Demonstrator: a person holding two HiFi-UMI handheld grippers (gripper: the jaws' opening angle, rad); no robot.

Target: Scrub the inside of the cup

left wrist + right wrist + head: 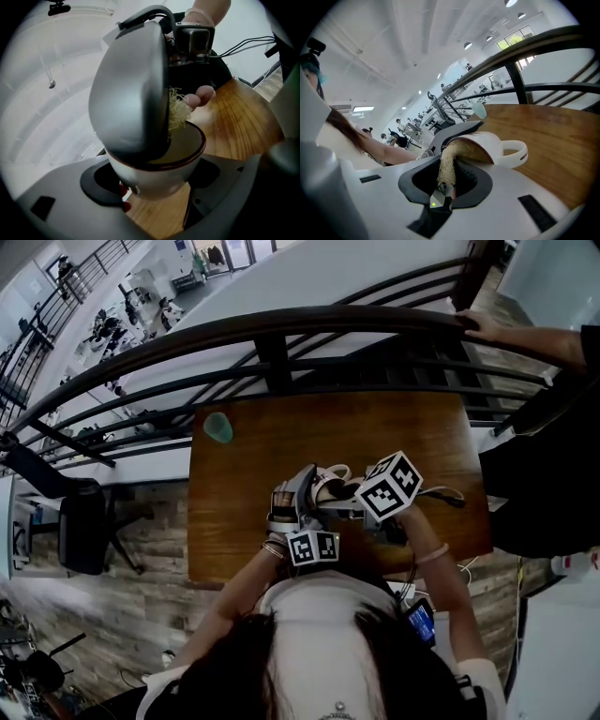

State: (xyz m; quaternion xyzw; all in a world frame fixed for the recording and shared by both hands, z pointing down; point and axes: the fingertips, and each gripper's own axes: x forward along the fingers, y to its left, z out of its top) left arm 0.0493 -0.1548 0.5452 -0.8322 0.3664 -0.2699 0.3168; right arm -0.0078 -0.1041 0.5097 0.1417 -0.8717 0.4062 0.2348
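Observation:
A white cup (161, 171) with a dark red rim is tilted on its side above the wooden table (403, 427), and my left gripper (157, 183) is shut on its body. The cup's handle (516, 153) points right in the right gripper view. My right gripper (449, 176) is shut on a pale fibrous scrubber (448, 164). Its grey jaw reaches into the cup's mouth, where the scrubber (177, 112) touches the inner wall near the rim. In the head view both grippers (323, 495) meet at the table's near edge, where the cup (330, 479) is partly hidden.
A small teal cup (217, 427) stands at the table's far left corner. A black railing (272, 334) runs just behind the table, and another person's arm (525, 334) rests on it at the right. Cables (452, 494) trail off the right gripper.

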